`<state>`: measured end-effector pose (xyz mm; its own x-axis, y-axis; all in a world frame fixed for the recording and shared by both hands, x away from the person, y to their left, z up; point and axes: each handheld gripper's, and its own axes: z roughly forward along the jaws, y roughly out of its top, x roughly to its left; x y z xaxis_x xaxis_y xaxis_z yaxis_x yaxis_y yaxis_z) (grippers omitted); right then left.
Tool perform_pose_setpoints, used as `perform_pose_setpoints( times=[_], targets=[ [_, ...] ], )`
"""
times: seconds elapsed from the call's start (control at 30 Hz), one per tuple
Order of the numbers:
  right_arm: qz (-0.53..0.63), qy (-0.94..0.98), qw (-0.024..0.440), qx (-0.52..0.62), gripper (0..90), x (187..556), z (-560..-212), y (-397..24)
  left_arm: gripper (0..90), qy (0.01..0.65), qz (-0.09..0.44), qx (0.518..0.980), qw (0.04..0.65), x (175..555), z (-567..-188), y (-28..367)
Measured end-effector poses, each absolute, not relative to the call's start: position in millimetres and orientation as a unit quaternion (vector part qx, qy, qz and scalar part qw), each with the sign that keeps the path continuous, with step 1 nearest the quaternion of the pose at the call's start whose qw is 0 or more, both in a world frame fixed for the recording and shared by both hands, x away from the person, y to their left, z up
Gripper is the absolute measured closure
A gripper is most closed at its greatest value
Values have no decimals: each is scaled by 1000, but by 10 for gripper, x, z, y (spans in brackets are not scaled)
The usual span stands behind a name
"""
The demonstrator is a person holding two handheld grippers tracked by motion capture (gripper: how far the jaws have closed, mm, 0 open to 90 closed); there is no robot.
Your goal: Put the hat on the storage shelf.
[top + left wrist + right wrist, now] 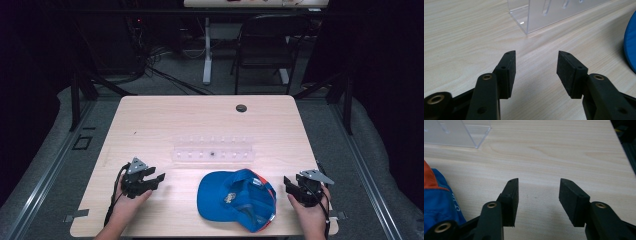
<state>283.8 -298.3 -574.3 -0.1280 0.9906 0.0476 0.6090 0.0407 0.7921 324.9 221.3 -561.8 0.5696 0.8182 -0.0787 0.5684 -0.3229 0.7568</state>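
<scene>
Left hand-held gripper (156, 181) and right hand-held gripper (289, 184) rest near the front edge of the tabletop (165, 115), each with jaws apart and nothing between them. The blue cap (235, 197) lies between the two, just inboard of the right hand-held gripper and a little farther from the left one, touching neither. In the left gripper view the cap (630, 47) is cut off at the right border as a blue sliver; in the right gripper view the cap (437, 202) is cropped at the left, showing blue cloth, an orange panel and lettering too partial to read. The emblem on the cap's front is too small to make out in the high view. A clear acrylic rack (212, 149) stands ahead of both grippers, beyond the cap; its pegs and a dark spot on it are hard to resolve. Bare wood lies open ahead of each gripper's jaws. The tabletop's right edge runs close outside the right hand-held gripper.
</scene>
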Motion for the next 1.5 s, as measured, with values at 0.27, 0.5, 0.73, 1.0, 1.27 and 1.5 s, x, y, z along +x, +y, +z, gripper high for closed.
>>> perform_pose_setpoints(
  times=[0.27,0.5,0.73,1.0,1.27,1.5],
  targets=[
    [339,669,257,610,521,2815,-5752,-2964,489,445,145,790,396,3280,-5611,2215],
    [357,662,197,630,562,2768,-5588,-2979,485,432,149,797,394,3270,-5590,2194],
    [366,675,143,625,569,2721,-5336,-2971,485,423,153,803,390,3236,-5589,2161],
    [384,698,25,604,605,2699,-5118,-2904,484,424,153,809,377,3249,-5613,2148],
    [378,713,-14,591,588,2688,-5160,-2841,485,420,153,812,374,3240,-5613,2133],
    [365,720,-29,589,596,2644,-5261,-2820,483,422,155,812,373,3245,-5613,2144]
  ],
)
